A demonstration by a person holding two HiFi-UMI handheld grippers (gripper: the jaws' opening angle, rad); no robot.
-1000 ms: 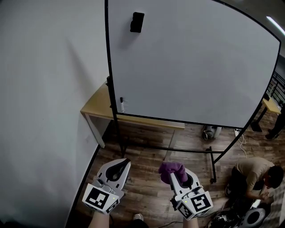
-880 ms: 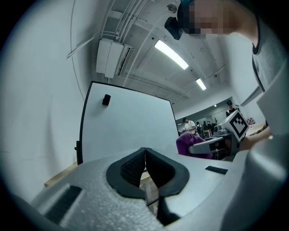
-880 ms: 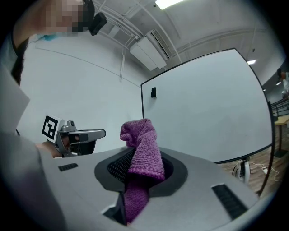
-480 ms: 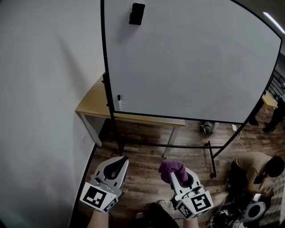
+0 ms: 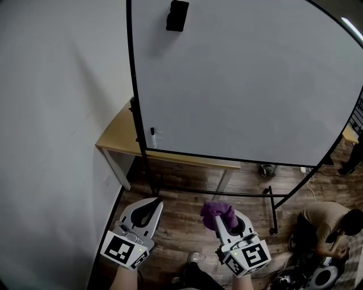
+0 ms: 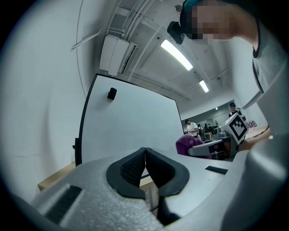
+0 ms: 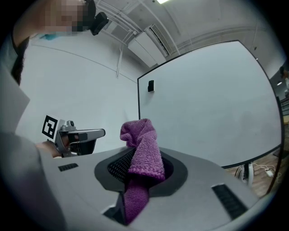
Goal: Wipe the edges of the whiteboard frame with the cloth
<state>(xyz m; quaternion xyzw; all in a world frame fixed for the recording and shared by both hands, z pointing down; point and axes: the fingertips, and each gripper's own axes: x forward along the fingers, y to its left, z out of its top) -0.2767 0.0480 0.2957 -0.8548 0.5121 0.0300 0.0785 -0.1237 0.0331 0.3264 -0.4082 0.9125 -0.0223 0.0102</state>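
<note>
A large whiteboard (image 5: 244, 85) in a thin black frame (image 5: 135, 96) stands on a black wheeled stand ahead of me. My right gripper (image 5: 218, 217) is shut on a purple cloth (image 5: 218, 212), whose bunched end sticks up past the jaws; in the right gripper view the purple cloth (image 7: 141, 155) drapes over the jaws, well short of the whiteboard (image 7: 207, 99). To the left of the other, my left gripper (image 5: 152, 207) is held low with its jaws shut and nothing between them. The left gripper view shows the frame's left edge (image 6: 82, 122) far ahead.
A black eraser (image 5: 177, 15) sticks to the board near its top. A marker (image 5: 152, 137) hangs at the lower left corner. A wooden table (image 5: 122, 139) stands behind the board against the white wall. A person (image 5: 326, 224) crouches on the wood floor at right.
The whiteboard has drawn slightly nearer and shifted in view as my head moved. Both grippers hold their places, the cloth still gripped.
</note>
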